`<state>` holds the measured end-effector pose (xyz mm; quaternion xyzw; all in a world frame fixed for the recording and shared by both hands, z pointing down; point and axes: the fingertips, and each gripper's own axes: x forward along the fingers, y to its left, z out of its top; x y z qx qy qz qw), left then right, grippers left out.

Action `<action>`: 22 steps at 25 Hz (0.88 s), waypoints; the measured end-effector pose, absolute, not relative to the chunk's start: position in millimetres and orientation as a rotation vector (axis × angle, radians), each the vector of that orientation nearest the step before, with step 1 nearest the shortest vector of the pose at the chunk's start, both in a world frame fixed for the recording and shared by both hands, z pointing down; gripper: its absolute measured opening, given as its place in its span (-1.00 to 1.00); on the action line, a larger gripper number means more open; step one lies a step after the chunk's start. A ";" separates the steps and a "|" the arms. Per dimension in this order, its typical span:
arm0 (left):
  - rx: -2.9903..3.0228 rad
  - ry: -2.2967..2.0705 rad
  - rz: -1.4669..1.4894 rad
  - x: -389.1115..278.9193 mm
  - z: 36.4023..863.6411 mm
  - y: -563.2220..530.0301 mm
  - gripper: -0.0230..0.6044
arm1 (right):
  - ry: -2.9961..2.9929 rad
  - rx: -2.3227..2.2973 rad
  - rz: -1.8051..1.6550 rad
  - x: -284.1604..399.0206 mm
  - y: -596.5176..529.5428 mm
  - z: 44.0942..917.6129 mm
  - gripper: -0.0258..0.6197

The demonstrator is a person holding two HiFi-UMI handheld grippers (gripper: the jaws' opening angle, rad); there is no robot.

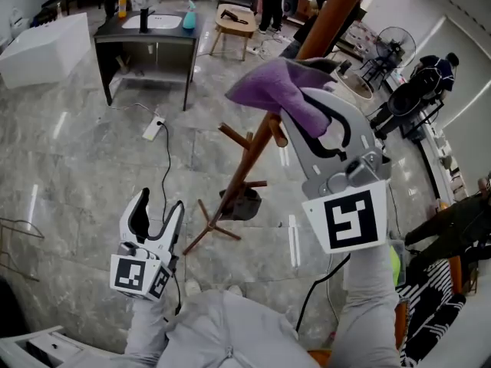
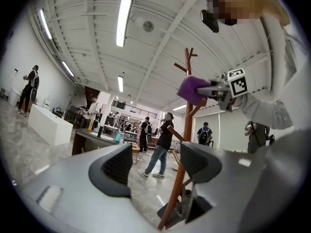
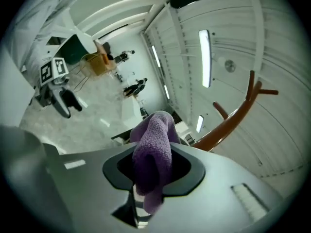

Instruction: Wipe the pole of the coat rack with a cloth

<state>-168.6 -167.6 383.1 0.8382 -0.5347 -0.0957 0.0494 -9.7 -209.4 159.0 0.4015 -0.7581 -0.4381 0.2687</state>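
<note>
The coat rack pole (image 1: 257, 144) is brown wood with side pegs and leans from the top right down to its feet on the floor. A purple cloth (image 1: 272, 87) lies against the pole's upper part, and my right gripper (image 1: 307, 102) is shut on it. In the right gripper view the cloth (image 3: 153, 154) fills the jaws, with the pole (image 3: 233, 118) curving just beyond. My left gripper (image 1: 157, 217) hangs low to the left of the rack's feet, open and holding nothing. The left gripper view looks up at the pole (image 2: 187, 130), the cloth (image 2: 192, 90) and the right gripper (image 2: 218, 89).
A dark table (image 1: 146, 33) with bottles stands at the back, a wooden stool (image 1: 234, 21) beside it. A white power strip (image 1: 153, 129) and its cable lie on the marble floor. A fan (image 1: 391, 41) and people stand at the right. A white counter (image 1: 42, 48) is far left.
</note>
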 end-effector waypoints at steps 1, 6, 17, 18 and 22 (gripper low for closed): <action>2.554 -1.629 -0.290 -167.6 383.8 -167.6 0.15 | -2.013 1.043 -1.158 -4.6 -212.2 171.6 -0.65; 2.549 -1.637 -0.275 -164.3 387.1 -167.7 0.15 | -1.985 0.969 -1.119 13.1 -216.5 200.1 -0.66; 2.558 -1.631 -0.248 -144.7 383.1 -165.7 0.15 | -2.021 0.856 -1.125 27.7 -201.8 229.3 -0.66; 2.560 -1.630 -0.246 -142.3 382.7 -165.6 0.15 | -2.021 0.852 -1.123 29.0 -200.6 231.3 -0.66; 2.564 -1.630 -0.237 -133.3 382.0 -163.3 0.15 | -2.036 0.847 -1.103 37.9 -195.0 239.3 -0.66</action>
